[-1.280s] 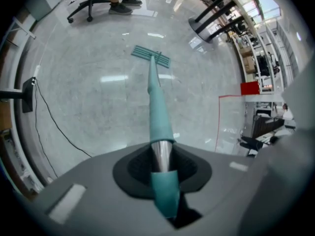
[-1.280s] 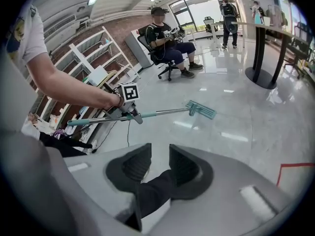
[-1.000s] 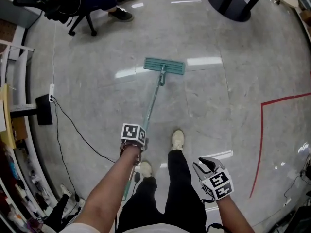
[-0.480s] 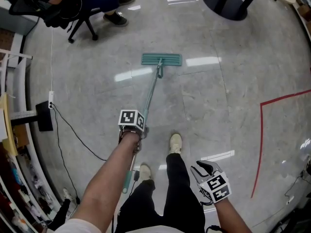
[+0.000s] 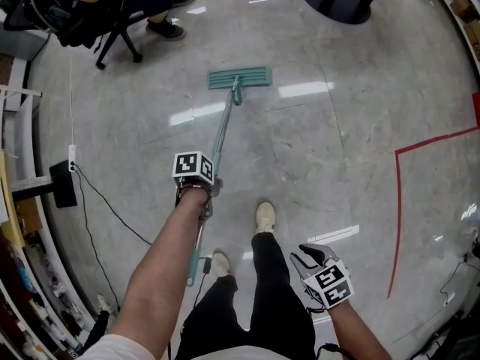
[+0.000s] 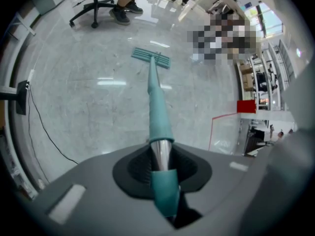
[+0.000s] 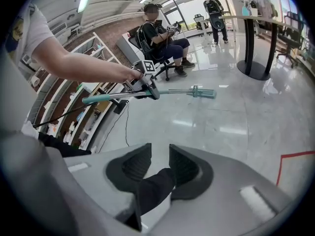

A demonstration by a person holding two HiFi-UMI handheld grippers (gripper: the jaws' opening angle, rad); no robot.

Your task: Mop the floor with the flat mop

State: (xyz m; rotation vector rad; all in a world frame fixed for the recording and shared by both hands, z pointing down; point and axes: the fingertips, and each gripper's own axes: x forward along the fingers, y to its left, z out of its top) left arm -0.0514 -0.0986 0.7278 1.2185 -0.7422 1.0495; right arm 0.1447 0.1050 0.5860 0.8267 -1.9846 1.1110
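Flat mop (image 5: 239, 78) pushed farther out over floor (image 5: 337, 148); left gripper (image 6: 160, 163) clenched round its handle (image 6: 158, 112); right gripper (image 7: 160, 157) jaws parted, empty

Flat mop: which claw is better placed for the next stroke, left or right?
Left. The left claw is shut on the mop handle, mop head on the floor ahead; the right claw is open and empty.

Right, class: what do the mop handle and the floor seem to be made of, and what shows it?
Mop handle: probably metal tube, bare shiny silver at the jaws, with matte teal plastic-looking sleeves. Floor: likely polished stone or tile; grey veining, joint lines, glossy reflections.
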